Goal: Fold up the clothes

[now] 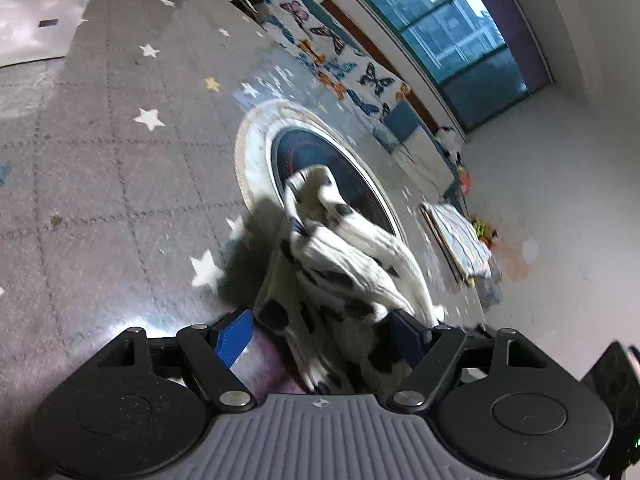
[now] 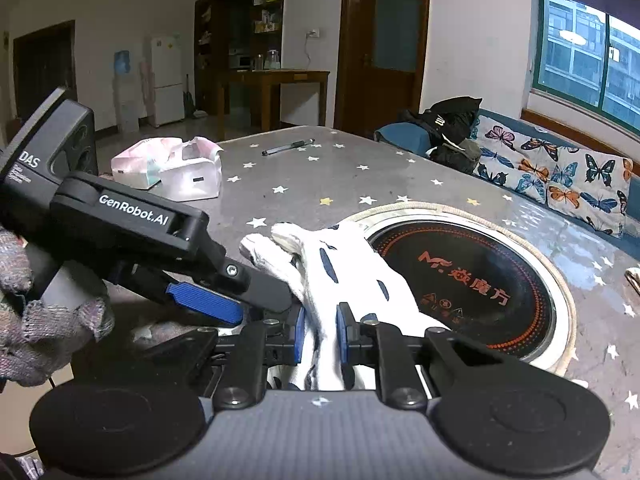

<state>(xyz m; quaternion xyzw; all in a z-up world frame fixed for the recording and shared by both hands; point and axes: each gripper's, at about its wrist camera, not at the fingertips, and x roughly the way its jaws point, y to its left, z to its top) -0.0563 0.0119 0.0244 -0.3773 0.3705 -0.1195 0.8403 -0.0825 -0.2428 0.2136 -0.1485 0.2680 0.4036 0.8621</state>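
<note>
Right wrist view, bottom centre: right tongs [image 2: 321, 330] clamped on a bunched strip of the white cloth with dark spots [image 2: 340, 272], blue pads [image 2: 300, 334] pressing it from both sides. Cloth runs up from the pads toward frame centre and drapes over the left edge of the round black cooktop [image 2: 472, 280] set in the surface [image 2: 320, 172]. Left of the pads, the left tongs [image 2: 224, 300] come in from the left edge, held by a gloved hand [image 2: 44, 320] at lower left; their tips sit just beside the cloth.

Left wrist view, bottom centre: left tongs [image 1: 322, 330] stand apart, blue pad [image 1: 234, 338] at left and the other at right, with the spotted cloth [image 1: 340, 256] heaped between them. Cloth is motion-blurred here, so pad contact is hard to judge; it looks loose, not gripped. Beyond it, the cooktop [image 1: 320, 168] with its pale rim, mid-frame.

Farther back on the star-patterned surface: a pink-white plastic bag [image 2: 172, 172] at upper left, a pen [image 2: 288, 146] behind it. Upper right: a butterfly-print cushion [image 2: 560, 176] along a bench with dark clothes [image 2: 452, 128] piled on it, a window [image 2: 592, 64] above.
</note>
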